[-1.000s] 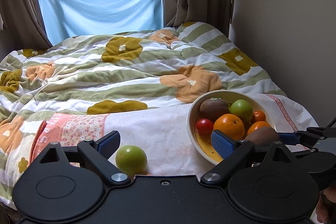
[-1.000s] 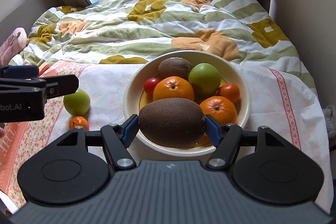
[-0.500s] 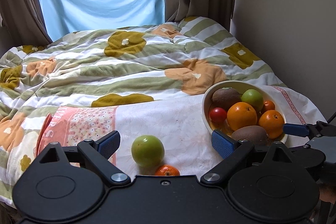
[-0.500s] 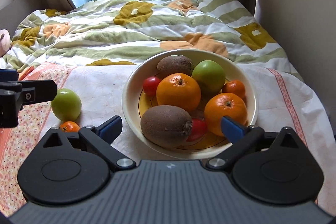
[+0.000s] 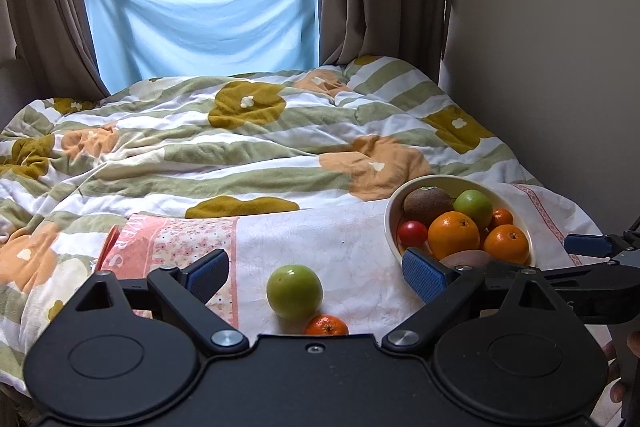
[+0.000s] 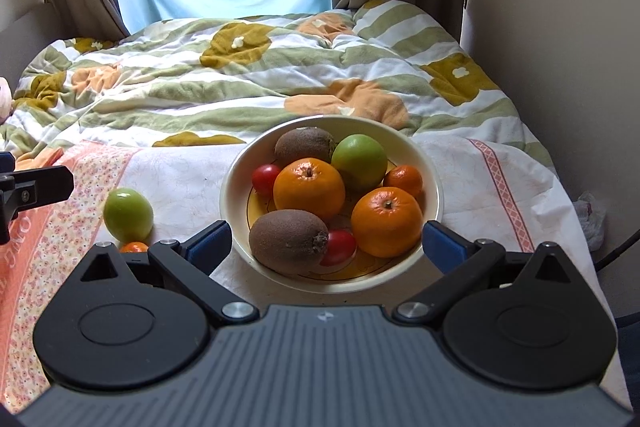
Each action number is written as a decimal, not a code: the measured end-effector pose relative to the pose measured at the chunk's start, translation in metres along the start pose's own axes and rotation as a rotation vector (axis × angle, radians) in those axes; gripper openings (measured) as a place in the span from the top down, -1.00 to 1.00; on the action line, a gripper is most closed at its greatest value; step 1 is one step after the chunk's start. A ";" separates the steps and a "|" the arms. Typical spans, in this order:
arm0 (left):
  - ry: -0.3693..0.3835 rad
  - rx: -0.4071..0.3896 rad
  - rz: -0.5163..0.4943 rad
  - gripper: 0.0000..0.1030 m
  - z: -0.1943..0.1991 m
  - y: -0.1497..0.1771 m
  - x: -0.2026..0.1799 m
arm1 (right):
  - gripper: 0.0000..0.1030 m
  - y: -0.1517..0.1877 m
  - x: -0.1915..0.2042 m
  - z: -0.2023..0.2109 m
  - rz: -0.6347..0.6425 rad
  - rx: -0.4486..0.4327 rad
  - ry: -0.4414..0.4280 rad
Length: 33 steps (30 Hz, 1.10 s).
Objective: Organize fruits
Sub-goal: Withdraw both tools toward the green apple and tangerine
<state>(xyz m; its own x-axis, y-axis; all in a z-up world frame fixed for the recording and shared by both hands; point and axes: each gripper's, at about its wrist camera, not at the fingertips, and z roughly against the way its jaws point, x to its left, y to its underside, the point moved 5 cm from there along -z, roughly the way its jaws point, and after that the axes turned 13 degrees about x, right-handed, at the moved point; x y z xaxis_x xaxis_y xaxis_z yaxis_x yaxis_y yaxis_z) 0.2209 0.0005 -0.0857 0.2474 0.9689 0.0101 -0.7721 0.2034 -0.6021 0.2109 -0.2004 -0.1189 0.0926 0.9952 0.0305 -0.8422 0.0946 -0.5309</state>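
A cream bowl (image 6: 434, 187) on the bed holds two kiwis, two oranges, a green apple, a small mandarin and two red tomatoes. The nearer kiwi (image 6: 288, 241) lies at the bowl's front, free of my right gripper (image 6: 326, 247), which stands open just short of the bowl with nothing between its fingers. On the white cloth left of the bowl lie a green apple (image 5: 294, 291) and a small mandarin (image 5: 326, 325), touching. My left gripper (image 5: 316, 273) hangs open above and behind them, empty. The bowl (image 5: 390, 223) shows at its right.
A floral quilt (image 5: 240, 147) covers the far bed up to a window with a blue cloth. A wall runs along the right. The pink patterned cloth border (image 5: 172, 243) lies at the left. The right gripper's arm (image 5: 592, 247) shows beyond the bowl.
My right gripper let go of the kiwi into the bowl, opened wide and drew back. The left gripper pulled back, so the apple and mandarin show further ahead.
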 end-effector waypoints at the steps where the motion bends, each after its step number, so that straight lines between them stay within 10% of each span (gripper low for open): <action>1: 0.001 -0.007 0.002 -0.86 0.004 0.000 0.000 | -1.00 0.000 0.000 0.004 0.002 -0.003 -0.003; 33: -0.215 -0.092 0.138 -0.94 0.082 0.022 0.044 | -1.00 -0.001 0.065 0.061 0.309 -0.011 -0.231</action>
<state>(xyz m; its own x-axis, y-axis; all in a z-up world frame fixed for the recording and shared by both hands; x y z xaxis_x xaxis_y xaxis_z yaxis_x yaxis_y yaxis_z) 0.1668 0.0594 -0.0326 0.0062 0.9962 0.0864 -0.7310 0.0635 -0.6794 0.1851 -0.1341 -0.0647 -0.2881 0.9559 0.0572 -0.8059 -0.2097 -0.5537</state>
